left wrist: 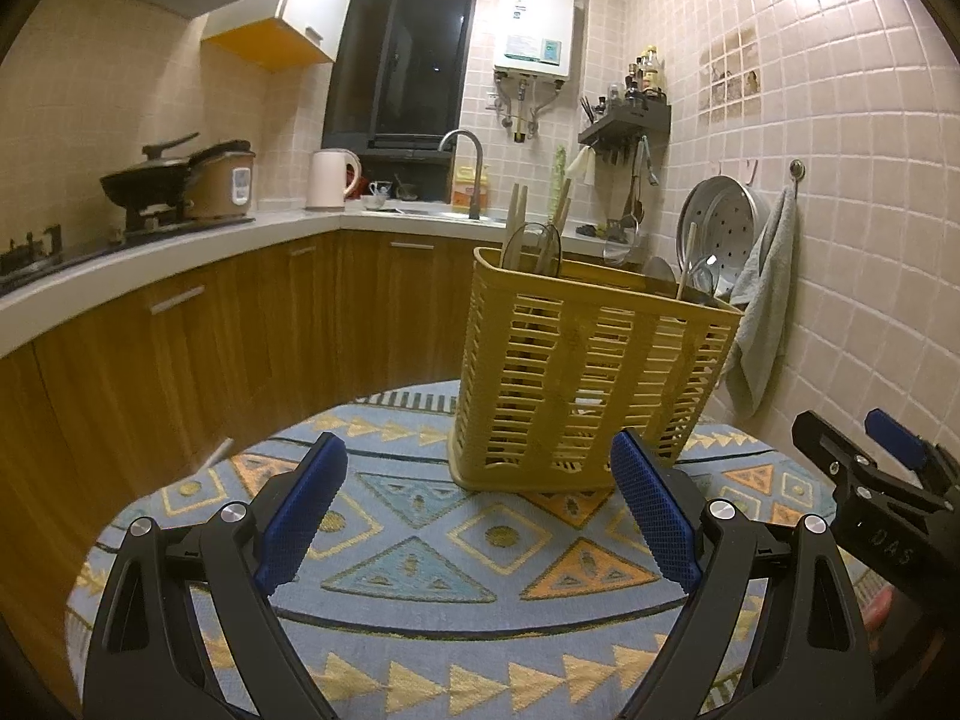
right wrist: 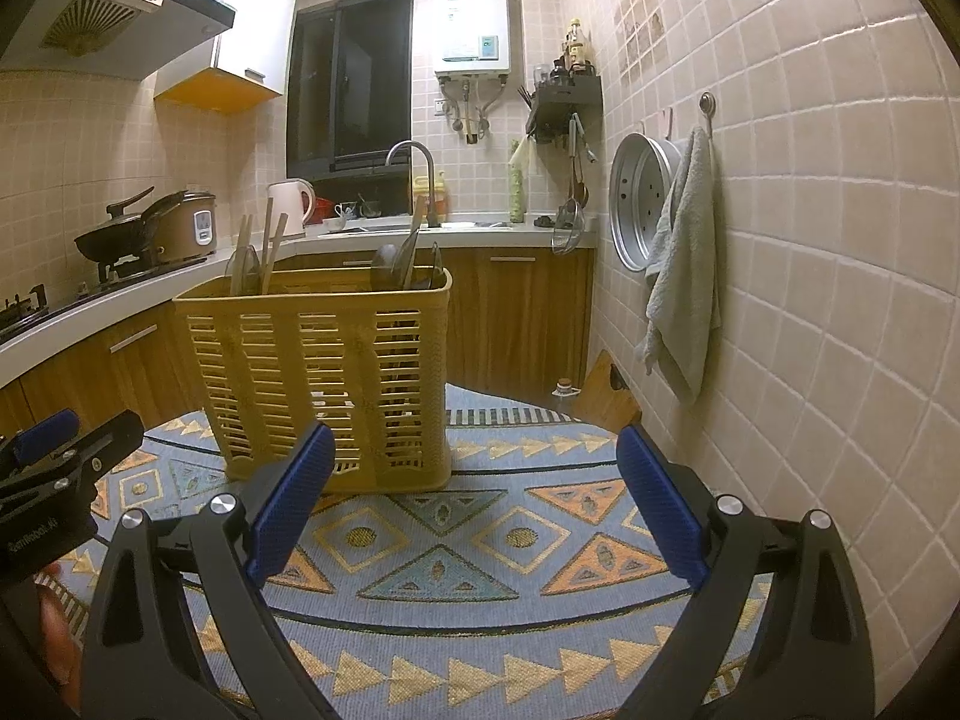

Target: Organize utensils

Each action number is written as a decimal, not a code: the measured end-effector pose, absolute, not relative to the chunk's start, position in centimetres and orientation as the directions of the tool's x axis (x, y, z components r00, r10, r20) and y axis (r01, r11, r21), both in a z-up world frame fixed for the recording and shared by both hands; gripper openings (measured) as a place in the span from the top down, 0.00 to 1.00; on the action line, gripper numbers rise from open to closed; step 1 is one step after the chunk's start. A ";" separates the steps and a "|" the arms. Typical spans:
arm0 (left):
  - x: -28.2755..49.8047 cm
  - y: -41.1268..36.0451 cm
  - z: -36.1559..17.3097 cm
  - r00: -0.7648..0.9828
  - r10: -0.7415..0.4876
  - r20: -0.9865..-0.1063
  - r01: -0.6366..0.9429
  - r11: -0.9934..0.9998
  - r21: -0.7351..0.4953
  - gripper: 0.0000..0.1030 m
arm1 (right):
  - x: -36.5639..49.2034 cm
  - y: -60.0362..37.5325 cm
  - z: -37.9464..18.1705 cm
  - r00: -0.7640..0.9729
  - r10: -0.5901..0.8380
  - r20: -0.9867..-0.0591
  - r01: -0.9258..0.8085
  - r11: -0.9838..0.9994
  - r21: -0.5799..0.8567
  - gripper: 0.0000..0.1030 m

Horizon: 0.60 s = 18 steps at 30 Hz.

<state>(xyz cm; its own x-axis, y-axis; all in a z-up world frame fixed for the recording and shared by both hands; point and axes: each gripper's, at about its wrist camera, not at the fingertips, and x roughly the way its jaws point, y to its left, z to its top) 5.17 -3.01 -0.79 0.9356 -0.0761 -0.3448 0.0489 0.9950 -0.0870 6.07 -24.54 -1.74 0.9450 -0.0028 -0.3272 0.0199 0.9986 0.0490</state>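
A yellow slotted utensil basket [left wrist: 588, 372] stands upright on the patterned tablecloth [left wrist: 420, 546]; it also shows in the right wrist view [right wrist: 324, 384]. Chopsticks [right wrist: 270, 246] and spoons or ladles [right wrist: 402, 264] stick up from it, the same in the left wrist view [left wrist: 534, 240]. My left gripper [left wrist: 480, 462] is open and empty, just in front of the basket. My right gripper [right wrist: 474, 450] is open and empty, in front of and right of the basket. Each gripper shows at the edge of the other's view: the right one [left wrist: 864, 450], the left one [right wrist: 72, 438].
The round table's cloth [right wrist: 480, 564] lies in front of the basket. A tiled wall with a hanging grey towel [right wrist: 684, 276] and steamer tray [right wrist: 636, 204] is close on the right. A kitchen counter [left wrist: 180, 246] with stove, cooker and sink runs left and behind.
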 end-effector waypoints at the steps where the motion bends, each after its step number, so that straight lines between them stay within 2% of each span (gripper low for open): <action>1: 5.2 -3.1 -0.8 0.936 -0.067 -0.346 0.044 0.996 -0.074 0.15 | 6.0 -24.5 -1.7 0.945 -0.002 -0.327 0.020 0.999 0.050 0.12; 5: 5.2 -3.3 -0.6 0.938 -0.029 -0.346 0.019 0.999 -0.031 0.15 | 6.1 -24.5 -1.8 0.945 -0.002 -0.328 0.020 0.999 0.050 0.12; 8: 5.0 -3.3 -0.4 0.941 -0.004 -0.339 -0.002 1.000 -0.017 0.10 | 6.1 -24.6 -1.7 0.945 -0.002 -0.327 0.020 0.999 0.050 0.11; 18: 5.0 -3.1 -0.2 0.942 0.005 -0.337 -0.008 1.000 -0.007 0.10 | 6.1 -24.6 -1.7 0.944 -0.002 -0.330 0.019 0.999 0.048 0.10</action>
<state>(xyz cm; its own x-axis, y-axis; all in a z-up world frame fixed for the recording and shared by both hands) 4.98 -3.14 -0.17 0.9416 0.0048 -0.3367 -0.0077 0.9999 -0.0072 6.11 -24.57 -1.69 0.9441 -0.0020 -0.3296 0.0188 0.9987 0.0479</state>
